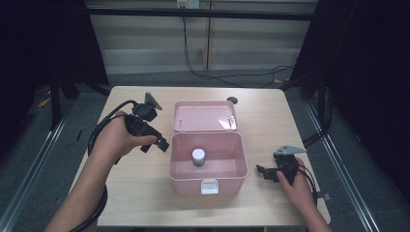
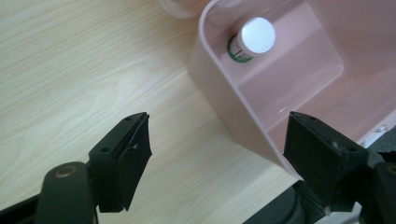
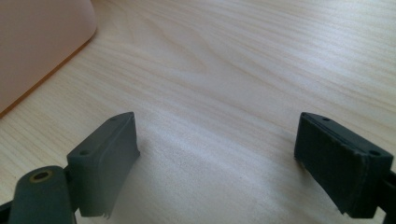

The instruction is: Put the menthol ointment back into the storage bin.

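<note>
At the near edge of the wooden table (image 1: pixel 145 203) we see our two forearms come in, one from each bottom corner. Our right hand (image 1: pixel 296 186) rests on the tabletop to the right of the box, holding the right gripper (image 1: pixel 263 171), which points left toward the box wall but stays apart from it. In the right gripper view its two black jaws stand wide apart over bare wood with nothing between them, and a corner of the pink box shows at the upper left.

A little farther in sits the pink plastic storage box (image 1: pixel 241 164), open, with its white front latch (image 1: pixel 209 186) facing us. Inside it, near the middle of the floor, stands a small bottle with a white cap (image 1: pixel 198 156); the left gripper view shows a green band on its label, below the cap (image 2: pixel 258 35).

At the left of the box, our left hand (image 1: pixel 118 137) holds the left gripper (image 1: pixel 162 144) just beside the box's left wall. Its jaws are apart and grip nothing; in the left gripper view one jaw is over the table and the other by the box rim (image 2: pixel 219 88).

Beyond, the pink lid (image 1: pixel 205 116) lies folded back, flat on the table behind the box. A small dark round spot (image 1: pixel 232 100) marks the table's far edge.
</note>
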The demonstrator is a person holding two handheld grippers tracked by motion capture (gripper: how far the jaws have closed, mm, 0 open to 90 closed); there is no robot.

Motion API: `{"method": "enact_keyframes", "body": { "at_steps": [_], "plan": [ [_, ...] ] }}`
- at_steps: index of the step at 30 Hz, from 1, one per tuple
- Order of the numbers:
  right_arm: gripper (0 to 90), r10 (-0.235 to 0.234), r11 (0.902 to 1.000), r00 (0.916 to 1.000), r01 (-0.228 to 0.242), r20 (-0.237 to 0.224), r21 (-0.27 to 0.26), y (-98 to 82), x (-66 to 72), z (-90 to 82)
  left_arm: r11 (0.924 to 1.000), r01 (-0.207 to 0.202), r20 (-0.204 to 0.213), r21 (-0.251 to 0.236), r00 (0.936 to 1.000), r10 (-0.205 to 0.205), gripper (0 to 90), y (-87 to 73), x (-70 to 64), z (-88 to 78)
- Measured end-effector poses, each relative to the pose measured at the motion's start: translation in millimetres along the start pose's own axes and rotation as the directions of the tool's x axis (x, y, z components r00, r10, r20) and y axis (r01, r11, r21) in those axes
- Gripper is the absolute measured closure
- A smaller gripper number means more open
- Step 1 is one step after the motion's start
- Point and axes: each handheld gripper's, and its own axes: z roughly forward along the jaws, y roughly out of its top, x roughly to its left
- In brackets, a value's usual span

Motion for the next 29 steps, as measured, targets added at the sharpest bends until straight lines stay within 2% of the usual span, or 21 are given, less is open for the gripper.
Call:
{"method": "enact_keyframes", "body": {
  "at_steps": [7,15,22,24,26,29],
  "plan": [
    [13.1,0.004,1.0,1.0,-0.004,-0.001,0.003,0.1,0.3,-0.3,0.9996,0.024,0.008,-0.018,0.9997,-0.024,22.4,-21.2,18.3,11.5],
    [13.1,0.001,1.0,1.0,-0.001,-0.002,0.005,0.0,0.1,-0.4,0.9974,0.055,0.025,-0.047,0.9982,-0.054,22.4,-46.5,38.2,39.2],
    [13.1,0.001,1.0,1.0,-0.001,-0.002,0.005,0.0,0.1,-0.4,0.9954,0.068,0.034,-0.066,0.9972,-0.066,22.5,-66.7,47.0,61.7],
    [13.1,0.001,1.0,1.0,-0.001,-0.002,0.004,0.0,0.1,-0.4,0.9935,0.078,0.028,-0.083,0.9967,-0.076,22.5,-71.7,48.6,67.0],
    [13.1,0.001,1.0,1.0,-0.001,-0.002,0.005,0.0,0.1,-0.4,0.9934,0.07,0.015,-0.091,0.9975,-0.069,22.5,-75.9,49.3,71.0],
    [13.1,0.001,1.0,1.0,-0.001,-0.002,0.004,0.0,0.1,-0.4,0.9906,0.077,0.016,-0.113,0.997,-0.076,22.5,-82.6,50.0,75.8]
  ]
}}
